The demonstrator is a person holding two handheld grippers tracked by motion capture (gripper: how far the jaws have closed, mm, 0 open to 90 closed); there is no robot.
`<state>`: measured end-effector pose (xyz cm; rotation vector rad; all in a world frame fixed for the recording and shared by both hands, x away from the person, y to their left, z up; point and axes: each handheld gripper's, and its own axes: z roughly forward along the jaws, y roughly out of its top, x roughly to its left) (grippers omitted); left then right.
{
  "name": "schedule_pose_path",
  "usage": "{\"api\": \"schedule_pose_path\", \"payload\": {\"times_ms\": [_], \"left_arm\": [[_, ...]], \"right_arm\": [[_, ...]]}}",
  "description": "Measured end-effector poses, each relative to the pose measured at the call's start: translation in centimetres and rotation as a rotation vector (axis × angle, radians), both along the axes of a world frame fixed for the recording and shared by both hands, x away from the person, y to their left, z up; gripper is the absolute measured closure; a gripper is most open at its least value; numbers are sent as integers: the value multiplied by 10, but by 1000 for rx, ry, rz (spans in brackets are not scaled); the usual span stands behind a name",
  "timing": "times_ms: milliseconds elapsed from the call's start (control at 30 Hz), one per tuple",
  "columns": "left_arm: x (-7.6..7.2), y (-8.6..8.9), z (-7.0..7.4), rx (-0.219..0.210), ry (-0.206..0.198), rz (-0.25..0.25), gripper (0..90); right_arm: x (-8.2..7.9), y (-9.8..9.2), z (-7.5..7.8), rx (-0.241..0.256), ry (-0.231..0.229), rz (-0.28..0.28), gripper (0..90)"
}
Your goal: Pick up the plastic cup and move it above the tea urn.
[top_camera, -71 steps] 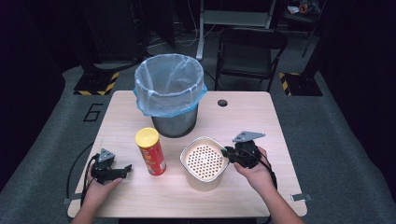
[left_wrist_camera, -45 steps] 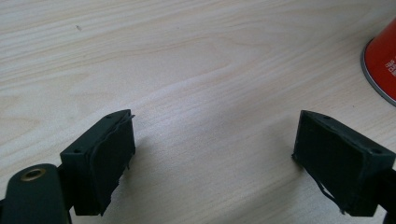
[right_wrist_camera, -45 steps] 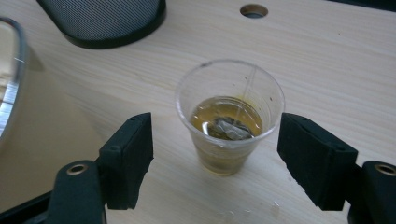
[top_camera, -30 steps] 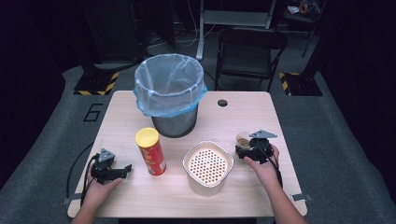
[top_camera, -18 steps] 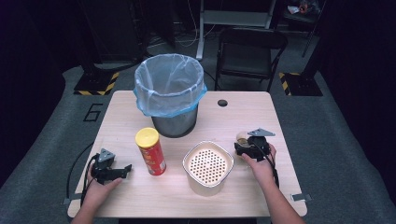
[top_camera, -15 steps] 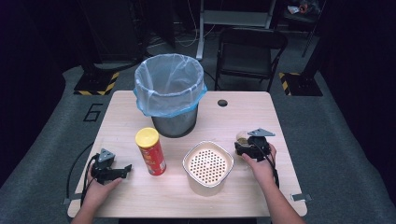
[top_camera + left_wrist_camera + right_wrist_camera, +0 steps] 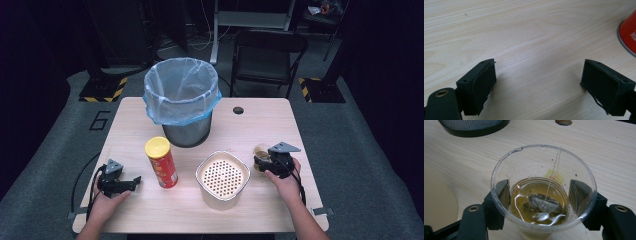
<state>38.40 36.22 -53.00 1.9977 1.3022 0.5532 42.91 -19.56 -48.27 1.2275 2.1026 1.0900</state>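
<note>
The right gripper (image 7: 544, 220) clasps a clear plastic cup (image 7: 544, 192) of tea at the table's (image 7: 300, 125) four o'clock. It looks thin, squashy and sloshy, so hold low and gently. At eight o'clock, the left gripper (image 7: 539, 87) gapes empty.

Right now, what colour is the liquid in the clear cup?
Pale amber-yellow tea, with a tea bag in it; the right gripper view shows it best.
</note>
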Motion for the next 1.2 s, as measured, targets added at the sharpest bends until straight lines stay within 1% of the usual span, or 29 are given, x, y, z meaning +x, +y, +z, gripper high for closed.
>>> {"api": "schedule_pose_path", "payload": {"times_ms": [100,167,233,400,433,533,633,733,767,867,900,1000,1033,1067,1133,1167,1200], "left_arm": [[0,0,0,-1,0,1,122],[0,0,0,-1,-1,2,122],[0,0,0,-2,-1,2,122],[0,0,0,0,0,0,123],[0,0,0,-2,-1,2,123],[0,0,0,-1,0,1,122],[0,0,0,-1,-1,1,123],[0,0,0,0,0,1,123],[0,0,0,-1,-1,1,123],[0,0,0,0,0,0,123],[0,0,0,0,0,1,123],[0,0,0,0,0,1,123],[0,0,0,0,0,1,122],[0,0,0,-1,0,1,122],[0,0,0,-2,-1,2,123],[0,0,0,-3,-2,4,122],[0,0,0,-3,-2,4,123]], "right_arm": [[-5,-6,-1,12,-2,21,319],[-6,-7,-2,13,-3,24,309],[-8,-8,-2,17,4,8,289],[-7,-4,-3,11,-1,-10,273],[-6,-3,-3,20,4,-18,271],[-4,-1,-5,24,5,-23,262],[-2,1,-7,5,2,-26,262],[-1,3,-7,15,3,-29,269],[-1,2,-7,26,4,-30,270],[-1,1,-6,20,2,-33,287],[-2,2,-6,25,3,-29,296],[-3,1,-5,8,-6,-20,315],[-3,1,-5,10,-9,-19,322],[-4,0,-4,7,-8,2,333],[-4,0,-4,3,-8,11,338],[-4,0,-4,-9,-11,31,343],[-4,0,-4,-9,-11,31,343]]}}
